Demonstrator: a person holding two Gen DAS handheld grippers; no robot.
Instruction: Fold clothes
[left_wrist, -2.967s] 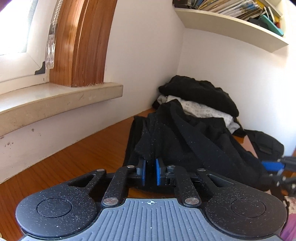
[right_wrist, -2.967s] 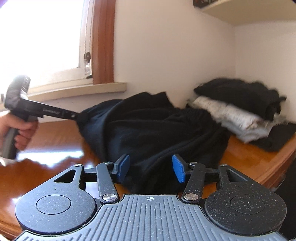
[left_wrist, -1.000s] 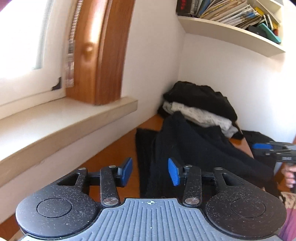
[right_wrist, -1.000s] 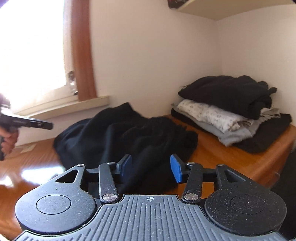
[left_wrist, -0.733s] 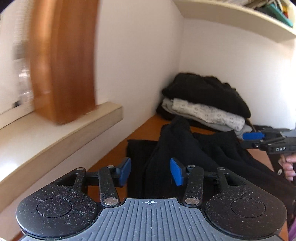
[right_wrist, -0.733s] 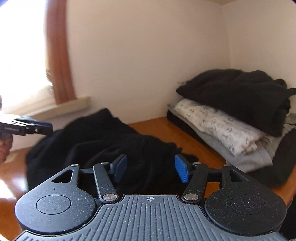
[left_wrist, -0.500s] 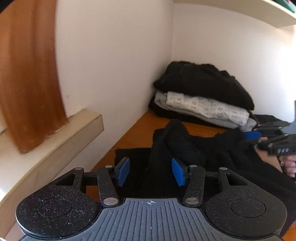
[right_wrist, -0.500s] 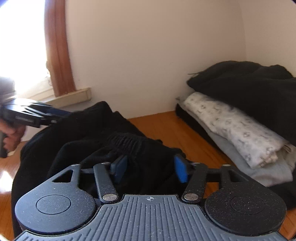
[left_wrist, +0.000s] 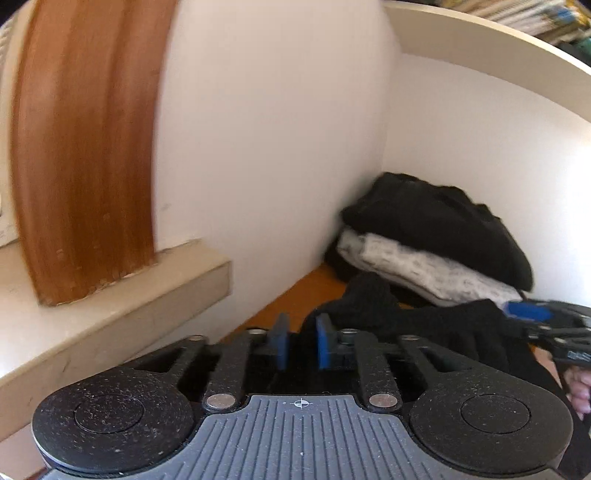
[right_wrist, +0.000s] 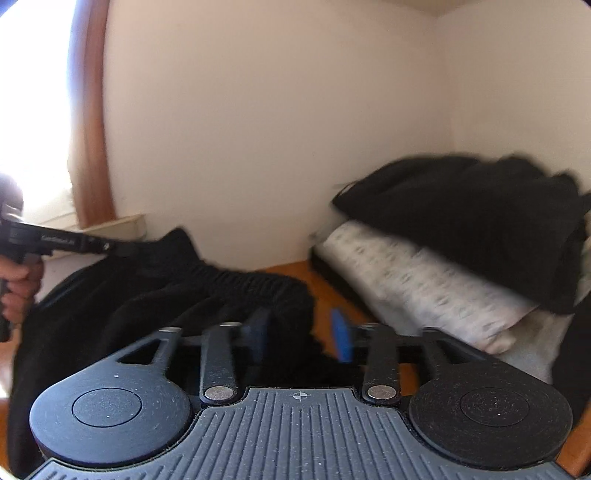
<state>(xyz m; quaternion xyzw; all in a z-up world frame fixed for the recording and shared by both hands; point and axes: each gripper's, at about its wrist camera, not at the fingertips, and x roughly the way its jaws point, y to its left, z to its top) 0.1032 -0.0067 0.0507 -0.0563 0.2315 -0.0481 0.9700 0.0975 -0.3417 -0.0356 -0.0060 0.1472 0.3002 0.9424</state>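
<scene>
Wooden desk (right_wrist: 295, 271) by white walls: rumpled, soft black garment (right_wrist: 155, 295), ribbed waistband; left gripper (left_wrist: 300, 345) closing around cloth, right gripper (right_wrist: 301, 334) opening beside it.

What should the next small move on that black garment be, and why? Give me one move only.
Probably finish closing the left gripper on the black garment. Its jaws are closing with dark fabric between them, while the right gripper has its jaws opening over the garment's other edge. The garment lies bunched on the wooden table beside the folded stack, so it needs gripping before any fold.
</scene>
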